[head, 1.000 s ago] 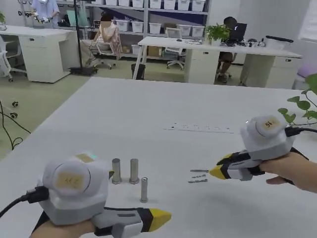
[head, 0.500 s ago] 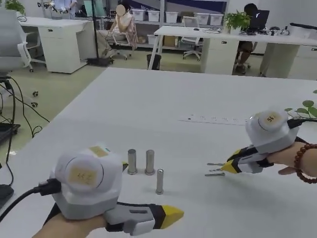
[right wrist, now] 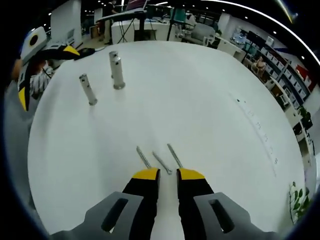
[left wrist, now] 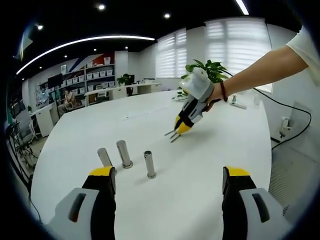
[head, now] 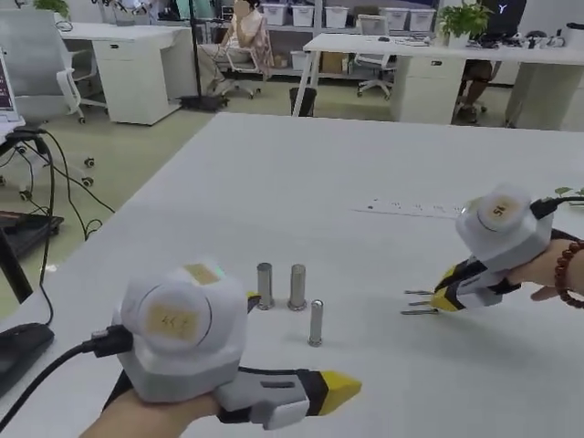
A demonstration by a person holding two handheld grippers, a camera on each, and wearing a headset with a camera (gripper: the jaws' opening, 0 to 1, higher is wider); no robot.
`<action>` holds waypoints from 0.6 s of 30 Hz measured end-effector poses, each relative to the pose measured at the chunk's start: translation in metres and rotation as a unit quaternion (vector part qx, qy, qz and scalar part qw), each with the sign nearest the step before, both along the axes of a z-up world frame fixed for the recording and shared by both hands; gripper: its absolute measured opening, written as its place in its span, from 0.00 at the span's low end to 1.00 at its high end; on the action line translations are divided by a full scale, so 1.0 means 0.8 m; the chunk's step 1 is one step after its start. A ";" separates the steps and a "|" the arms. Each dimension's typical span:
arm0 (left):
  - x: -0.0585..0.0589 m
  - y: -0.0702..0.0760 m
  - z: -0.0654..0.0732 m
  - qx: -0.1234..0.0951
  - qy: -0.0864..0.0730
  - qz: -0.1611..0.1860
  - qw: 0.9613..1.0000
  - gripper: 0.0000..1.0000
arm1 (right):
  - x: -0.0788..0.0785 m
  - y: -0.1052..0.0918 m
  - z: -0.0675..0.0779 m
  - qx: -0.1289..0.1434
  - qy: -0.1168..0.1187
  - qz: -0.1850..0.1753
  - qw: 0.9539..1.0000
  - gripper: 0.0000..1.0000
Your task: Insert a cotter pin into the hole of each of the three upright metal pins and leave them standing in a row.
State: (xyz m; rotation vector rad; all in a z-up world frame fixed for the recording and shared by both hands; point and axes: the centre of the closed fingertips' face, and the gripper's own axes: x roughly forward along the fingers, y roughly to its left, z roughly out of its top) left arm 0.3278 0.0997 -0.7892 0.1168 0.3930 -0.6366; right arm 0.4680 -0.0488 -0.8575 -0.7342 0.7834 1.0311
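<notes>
— White worktop (head: 274, 182): where are things?
— Three metal pins (head: 297, 287) stand before the released left claw (left wrist: 168, 172). Cotter pins (right wrist: 160, 160) lie just ahead of the right claw (right wrist: 168, 174), narrowly parted, empty, likely lining up for one.

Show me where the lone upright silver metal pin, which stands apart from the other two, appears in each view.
Head view: the lone upright silver metal pin stands low in the middle, right of the pair of pins.
Left gripper view: near the middle, rightmost of the three.
Right gripper view: upper left, left of the pair.
Shared landmark: the three thin metal cotter pins, flat before the right tool.
</notes>
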 end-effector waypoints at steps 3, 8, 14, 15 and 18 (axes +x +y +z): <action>-0.002 0.000 -0.001 0.002 0.003 -0.003 1.000 0.88 | 0.003 0.000 0.001 -0.002 0.004 0.006 1.000 0.15; -0.004 -0.001 -0.001 0.004 0.003 -0.007 1.000 0.88 | 0.007 0.001 0.002 -0.009 0.022 0.014 1.000 0.16; -0.003 0.002 -0.001 0.005 0.003 -0.005 1.000 0.88 | 0.006 0.007 0.004 0.003 0.048 0.006 0.999 0.16; -0.003 0.002 -0.001 0.005 0.004 -0.004 1.000 0.87 | 0.004 0.005 0.001 -0.008 0.053 0.014 0.998 0.16; -0.003 0.003 -0.001 0.007 0.004 -0.003 1.000 0.87 | 0.003 0.006 0.000 -0.014 0.057 0.018 0.998 0.15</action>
